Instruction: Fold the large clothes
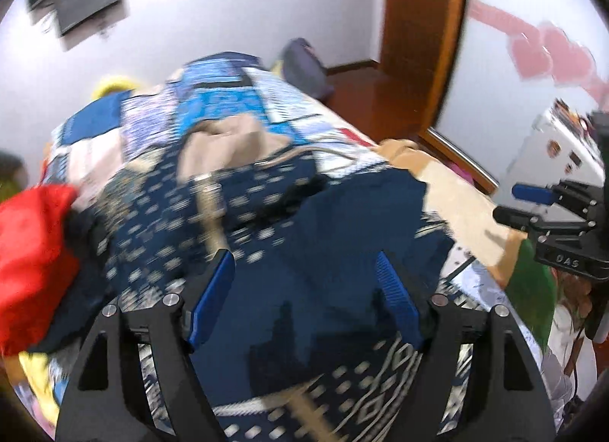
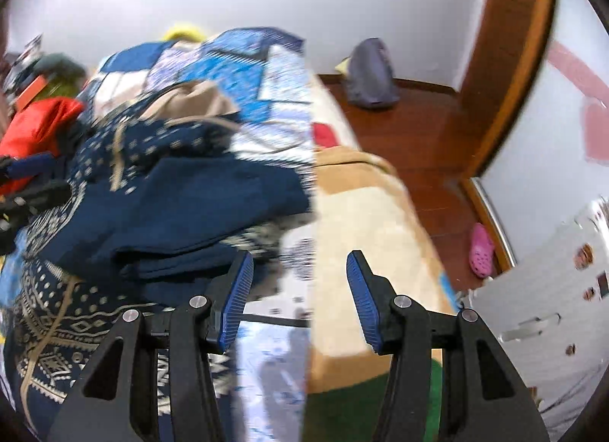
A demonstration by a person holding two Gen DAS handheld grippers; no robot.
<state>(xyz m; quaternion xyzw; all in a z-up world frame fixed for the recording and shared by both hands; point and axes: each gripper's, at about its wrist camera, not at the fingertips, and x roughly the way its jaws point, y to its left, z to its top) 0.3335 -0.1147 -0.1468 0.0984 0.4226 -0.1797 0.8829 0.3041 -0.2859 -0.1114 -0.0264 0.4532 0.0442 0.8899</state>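
Observation:
A large navy garment with a cream pattern (image 1: pixel 316 228) lies crumpled on the bed, with a beige lining showing at its far end (image 1: pixel 228 145). My left gripper (image 1: pixel 304 263) is open and empty just above its plain navy part. In the right wrist view the same garment (image 2: pixel 182 190) lies to the left. My right gripper (image 2: pixel 300 263) is open and empty over the bed's right side, beside the garment's edge. The right gripper also shows at the right edge of the left wrist view (image 1: pixel 533 202). Both views are motion-blurred.
A blue patchwork bedspread (image 2: pixel 266 72) covers the bed, with a beige blanket (image 2: pixel 365 206) along its right side. A red garment (image 1: pixel 34 259) lies at the left. A grey bag (image 2: pixel 371 72) and a pink clog (image 2: pixel 481 248) sit on the wooden floor.

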